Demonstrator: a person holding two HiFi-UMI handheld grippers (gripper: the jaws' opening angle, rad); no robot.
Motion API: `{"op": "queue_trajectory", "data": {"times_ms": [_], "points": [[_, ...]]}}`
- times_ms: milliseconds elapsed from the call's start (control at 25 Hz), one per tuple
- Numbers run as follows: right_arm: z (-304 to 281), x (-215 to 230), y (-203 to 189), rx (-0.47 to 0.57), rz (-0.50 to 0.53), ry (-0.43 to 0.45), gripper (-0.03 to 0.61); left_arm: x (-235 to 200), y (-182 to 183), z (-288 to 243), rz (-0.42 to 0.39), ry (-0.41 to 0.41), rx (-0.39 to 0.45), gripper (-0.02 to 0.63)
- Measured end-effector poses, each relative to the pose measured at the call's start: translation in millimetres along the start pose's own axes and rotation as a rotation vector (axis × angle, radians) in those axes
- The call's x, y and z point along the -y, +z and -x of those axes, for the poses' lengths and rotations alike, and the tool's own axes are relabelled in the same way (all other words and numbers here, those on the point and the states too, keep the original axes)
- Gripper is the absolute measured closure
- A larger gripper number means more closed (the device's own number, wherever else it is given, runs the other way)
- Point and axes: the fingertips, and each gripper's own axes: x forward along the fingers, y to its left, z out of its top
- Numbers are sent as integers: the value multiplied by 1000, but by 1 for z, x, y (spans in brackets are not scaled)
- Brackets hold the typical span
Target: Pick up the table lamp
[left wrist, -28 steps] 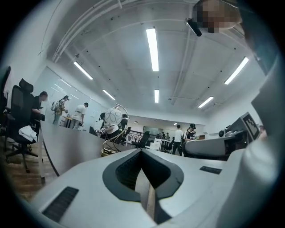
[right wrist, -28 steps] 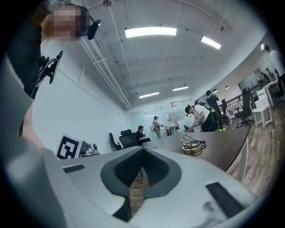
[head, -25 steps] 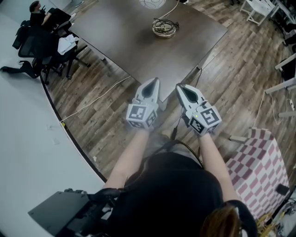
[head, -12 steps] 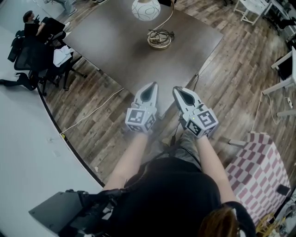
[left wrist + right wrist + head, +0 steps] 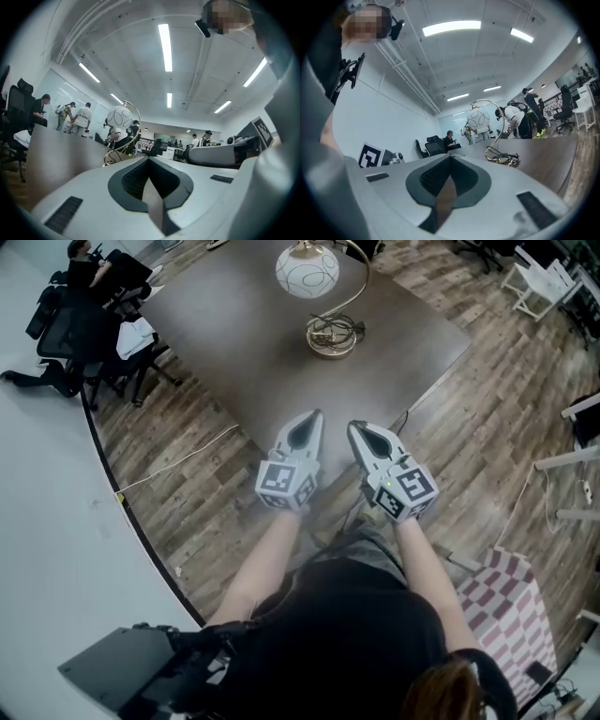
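Note:
The table lamp stands on the dark table (image 5: pixel 253 362): a white globe shade (image 5: pixel 307 269), a curved brass arm and a round brass base (image 5: pixel 332 337) with its cord coiled on it. In the gripper views its shade (image 5: pixel 119 116) (image 5: pixel 478 118) shows beyond the jaws. My left gripper (image 5: pixel 312 415) and right gripper (image 5: pixel 355 427) are held side by side, level, near the table's front edge and well short of the lamp. Both are shut, with nothing held.
Black office chairs (image 5: pixel 80 329) with a seated person stand left of the table. A white cable (image 5: pixel 178 460) runs over the wooden floor. A red-and-white checked cloth (image 5: pixel 502 615) lies at lower right. White furniture legs (image 5: pixel 567 460) are at the right. People stand in the background (image 5: pixel 84 117).
Both grippers and my view have moved forward toward the table. The lamp now shows whole and nearer, with its shade in full view.

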Motion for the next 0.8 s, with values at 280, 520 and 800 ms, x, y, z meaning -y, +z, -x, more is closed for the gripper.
{"op": "queue_trajectory", "data": {"times_ms": [280,520,800], "points": [[-21,37,3,-36,-3,84,575,-6,-2,-36,17,86,14,614],[-29,55,8,-66,-10,161,575,-9,-8,-57,10,154,9,614],[-25,80,11,-69,-23,207,575,0,-13,-78,5,198,7,614]]}}
